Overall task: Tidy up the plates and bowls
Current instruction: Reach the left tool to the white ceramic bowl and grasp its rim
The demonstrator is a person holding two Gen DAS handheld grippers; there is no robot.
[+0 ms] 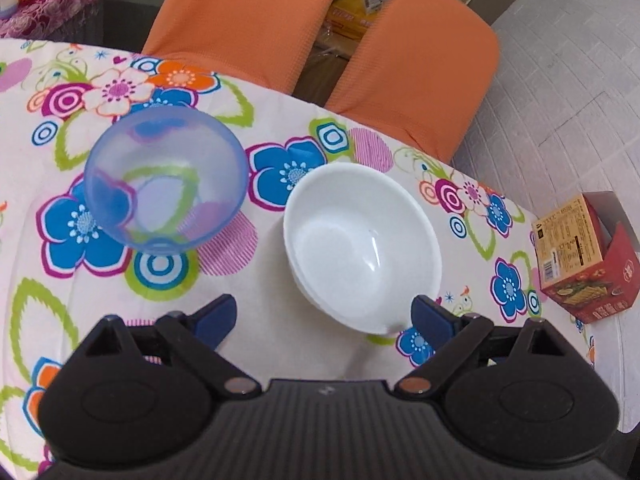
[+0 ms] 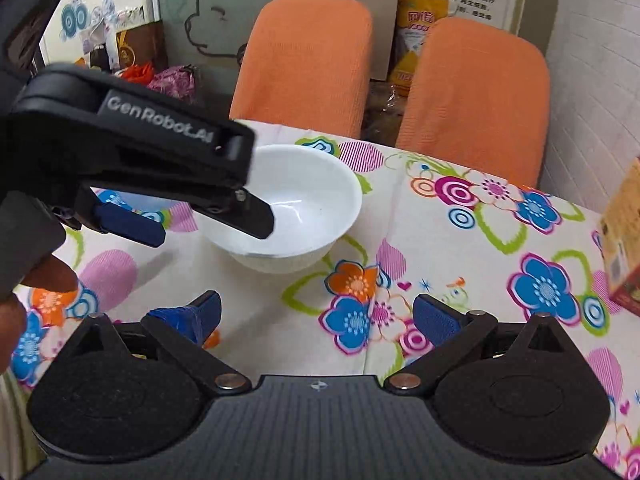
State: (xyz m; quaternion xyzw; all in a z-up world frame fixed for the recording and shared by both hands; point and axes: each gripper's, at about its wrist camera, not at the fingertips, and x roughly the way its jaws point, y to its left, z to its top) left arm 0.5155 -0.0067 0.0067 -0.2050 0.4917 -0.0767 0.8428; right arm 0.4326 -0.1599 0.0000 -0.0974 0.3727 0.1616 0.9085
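My left tongs (image 1: 324,314) hang spread wide and empty above the flowered worktop (image 1: 256,320), their blue pads either side of the near rim of a white bowl stack (image 1: 360,248) without touching it. My right tongs (image 2: 316,312) are likewise parted and grasp nothing, poised over bare cloth near the worktop's front edge. The white bowls, nested one in another, sit toward the worktop's far right edge. A translucent blue bowl (image 1: 166,182) stands apart on their left, closer to the far edge. From the right wrist view, the left tongs partly cover the white stack (image 2: 304,208). A red and tan carton (image 1: 584,256) lies off the worktop's right edge. Two orange chairs (image 1: 248,12) stand behind the far edge.
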